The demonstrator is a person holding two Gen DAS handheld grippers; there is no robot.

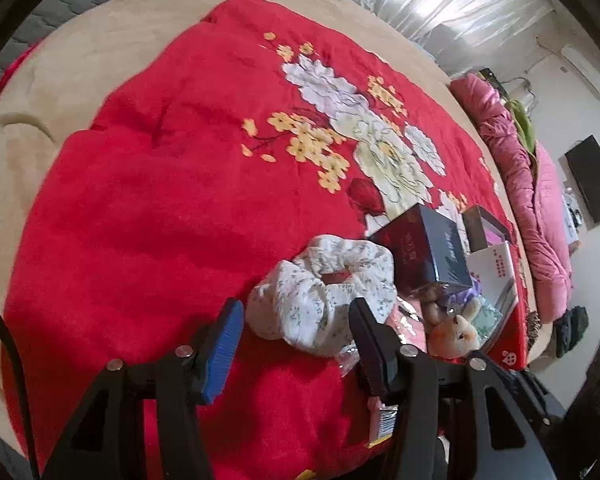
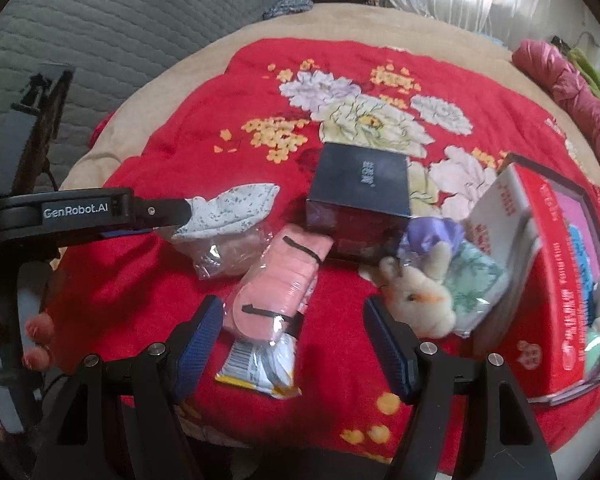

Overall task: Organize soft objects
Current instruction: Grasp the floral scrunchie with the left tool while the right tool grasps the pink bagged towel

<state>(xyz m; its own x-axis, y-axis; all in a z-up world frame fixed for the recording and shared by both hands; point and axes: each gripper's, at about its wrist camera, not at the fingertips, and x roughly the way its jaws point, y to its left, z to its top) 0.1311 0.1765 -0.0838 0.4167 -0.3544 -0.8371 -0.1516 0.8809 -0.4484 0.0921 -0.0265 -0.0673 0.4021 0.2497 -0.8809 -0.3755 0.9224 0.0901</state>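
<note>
Left tongs: mine, jaws partly open around the scrunchie's near edge; from its own camera I cannot tell whether the pads press on the cloth.

Side look: in the right camera that same tool comes in from 9 o'clock and its tip meets the cloth at the scrunchie's 9 o'clock end; touching, but a firm pinch is not clear to me.

Scrunchie: white floral ring lying flat on the red blanket, at 12 o'clock from my left tongs, just beyond the pads. Its long axis runs from about 7 to 1 o'clock in the left camera.

Right tongs: jaws wide apart, holding nothing.

Pink packet: a clear-wrapped pink pack lying at 12 o'clock between the right pads, long axis from 7 to 1 o'clock, its printed end nearest me. The pads stand either side, not pressing.

Plush toy: cream, just beside the right pad at 1 o'clock.

Red box: open, at 3 o'clock in the right camera, soft things already inside.

Nearer hand: left for the scrunchie, right for the pink packet.

My judgement: the packet's axis runs nearly along my right fingers, so closing should pinch across its narrow width.
</note>
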